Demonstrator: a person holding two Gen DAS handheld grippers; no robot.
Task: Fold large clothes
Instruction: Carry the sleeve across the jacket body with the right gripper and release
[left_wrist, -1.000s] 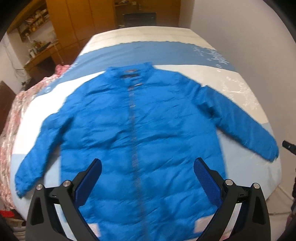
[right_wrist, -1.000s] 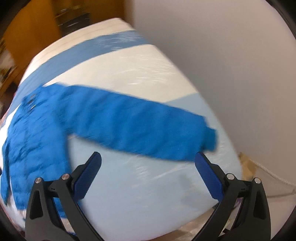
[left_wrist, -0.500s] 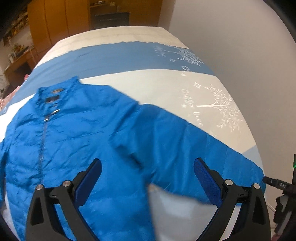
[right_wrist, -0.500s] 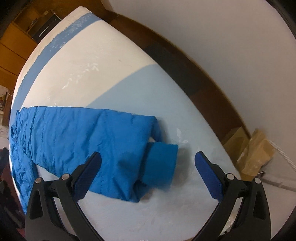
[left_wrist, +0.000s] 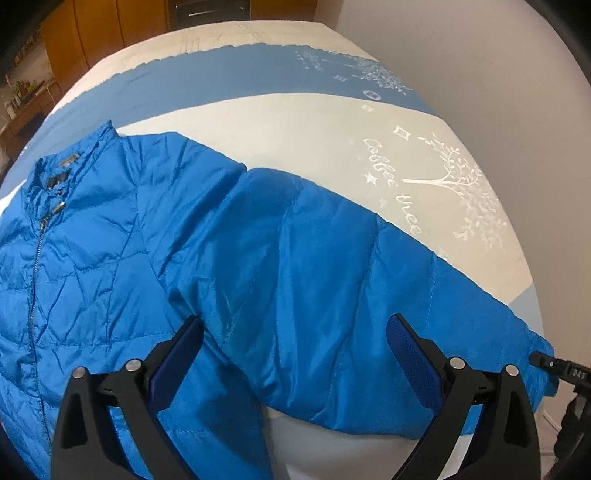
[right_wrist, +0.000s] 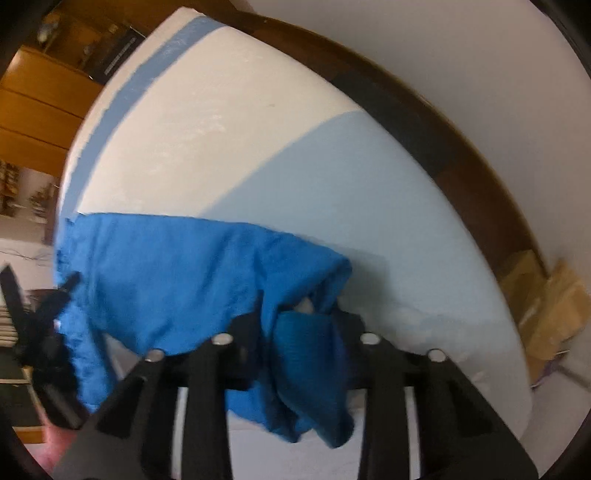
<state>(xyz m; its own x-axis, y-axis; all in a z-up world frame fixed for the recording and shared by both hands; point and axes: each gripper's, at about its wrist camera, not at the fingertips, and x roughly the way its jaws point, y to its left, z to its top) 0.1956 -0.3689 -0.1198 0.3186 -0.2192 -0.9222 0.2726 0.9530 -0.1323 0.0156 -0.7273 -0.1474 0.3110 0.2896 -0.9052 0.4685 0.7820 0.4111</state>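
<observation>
Since the blue jacket (left_wrist: 155, 258) lies flat on the bed (left_wrist: 280, 122), zipper up, with its sleeve (left_wrist: 332, 295) stretched out, you start at that sleeve. Your right gripper (right_wrist: 299, 343) has just been closing, its jaws now pinching the cuff (right_wrist: 310, 347) between them. Your left gripper (left_wrist: 295, 354) stands wide apart, empty, just above the upper sleeve, likely ready to pin the fold line.

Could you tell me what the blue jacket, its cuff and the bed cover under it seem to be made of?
Blue jacket: likely thin nylon or polyester shell over padding; it has a sheen, fine creases and stitched quilting lines.
Cuff, pinched in the right gripper: looks like matte ribbed knit.
Bed cover: seemingly matte woven fabric, perhaps cotton, with a white printed tree.
</observation>
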